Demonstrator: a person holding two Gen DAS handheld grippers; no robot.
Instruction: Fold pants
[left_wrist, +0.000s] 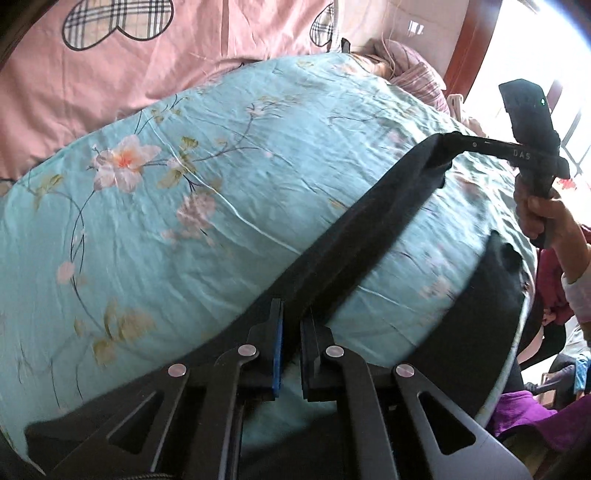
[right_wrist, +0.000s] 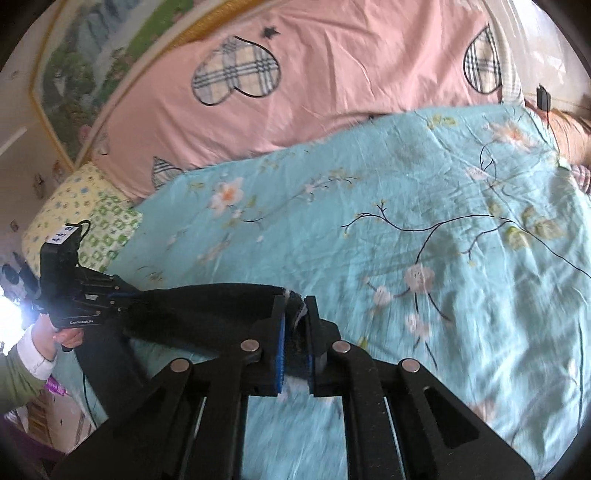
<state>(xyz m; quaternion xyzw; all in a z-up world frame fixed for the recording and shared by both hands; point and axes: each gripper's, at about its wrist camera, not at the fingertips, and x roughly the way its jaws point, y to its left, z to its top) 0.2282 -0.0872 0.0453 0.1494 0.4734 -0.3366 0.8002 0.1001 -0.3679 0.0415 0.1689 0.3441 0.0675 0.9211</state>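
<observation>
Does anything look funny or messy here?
Nothing broken or spilled. The black pants are stretched in the air between the left gripper and the right gripper, above the wrinkly blue flowered sheet.

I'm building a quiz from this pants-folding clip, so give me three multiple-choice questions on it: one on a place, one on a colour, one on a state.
1. What do the pants hang over?
A. a turquoise floral bedspread
B. a wooden table
C. a tiled floor

2. What colour are the pants?
A. white
B. black
C. red

3. How is the cloth held?
A. by neither gripper
B. by the left gripper only
C. stretched between both grippers

Answers:
1 A, the turquoise floral bedspread lies beneath them.
2 B, the cloth is black in both views.
3 C, the left gripper and the right gripper each have their jaws clamped on an end.
</observation>
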